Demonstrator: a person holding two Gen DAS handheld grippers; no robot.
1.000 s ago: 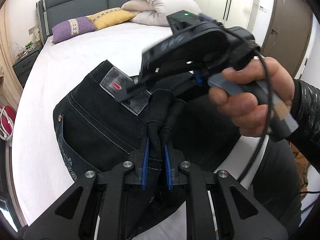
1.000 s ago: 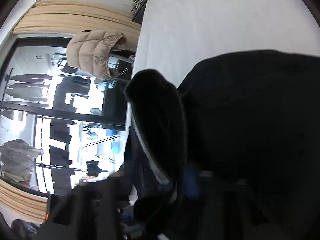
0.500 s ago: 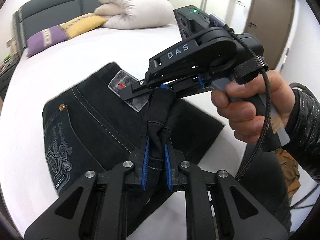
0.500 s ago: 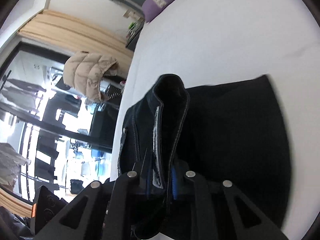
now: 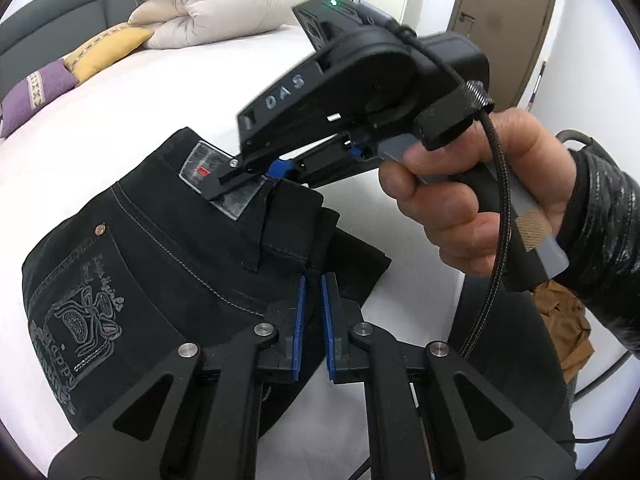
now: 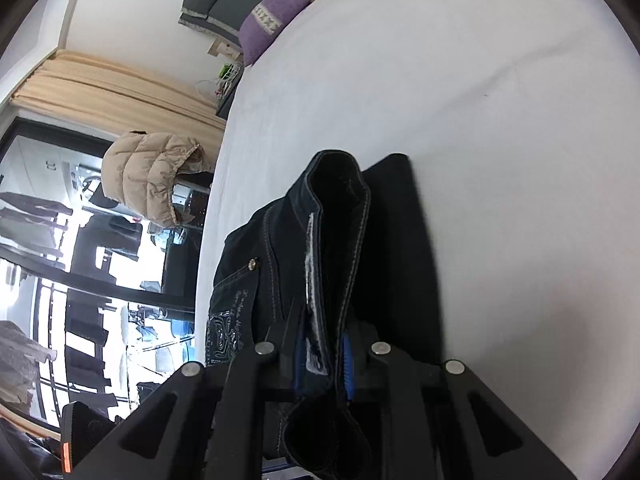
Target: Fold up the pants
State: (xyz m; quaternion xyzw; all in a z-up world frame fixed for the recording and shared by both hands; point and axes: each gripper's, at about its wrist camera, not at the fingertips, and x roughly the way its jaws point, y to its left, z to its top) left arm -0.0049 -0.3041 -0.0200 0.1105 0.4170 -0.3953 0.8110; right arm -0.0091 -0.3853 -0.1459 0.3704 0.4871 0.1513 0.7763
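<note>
Black jeans (image 5: 160, 248) lie folded on the white bed (image 5: 140, 112), back pocket and waist label up. My left gripper (image 5: 312, 308) stands just behind a raised fold of the waistband, its blue pads slightly parted with nothing between them. My right gripper (image 5: 276, 172), held by a hand, shows in the left wrist view over the waist label. In the right wrist view the right gripper (image 6: 323, 360) is shut on the upright waistband (image 6: 336, 240).
A folded duvet (image 5: 208, 4) and yellow (image 5: 108, 48) and purple (image 5: 32, 96) pillows lie at the headboard. The bed edge is at the right, with a door (image 5: 508, 28) beyond. A beige jacket (image 6: 152, 172) hangs by the window.
My left gripper has opened and let go of the waistband fold, which has dropped forward onto the jeans. The right gripper has stayed shut on the waistband and lowered toward the bed.
</note>
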